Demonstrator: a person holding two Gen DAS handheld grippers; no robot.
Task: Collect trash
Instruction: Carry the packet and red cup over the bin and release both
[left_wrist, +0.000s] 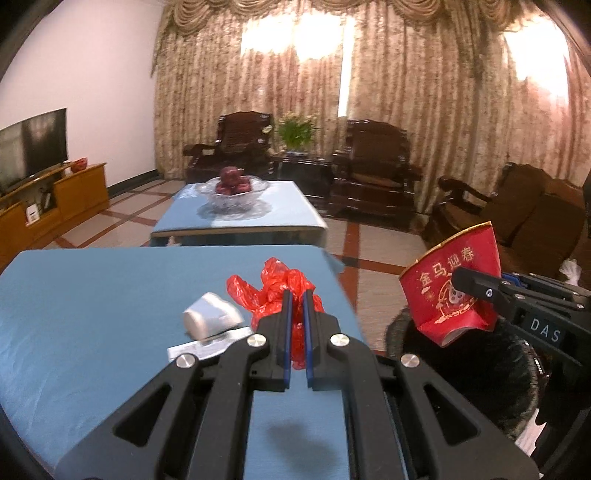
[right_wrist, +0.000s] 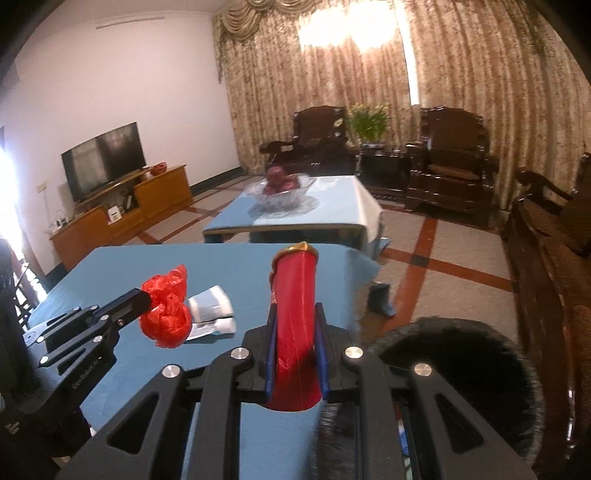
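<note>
My left gripper is shut on a crumpled red plastic bag, which hangs above the blue-clothed table. The right wrist view shows that gripper from the side with the bag bunched at its tips. My right gripper is shut on a flattened red paper cup that stands upright between the pads. In the left wrist view the cup and the right gripper hang over a black bin. A crushed white cup lies on the table.
A flat white wrapper lies under the white cup. The black-lined bin stands off the table's right edge. A second blue table carries a glass bowl of red fruit. Dark wooden armchairs and a TV cabinet line the room.
</note>
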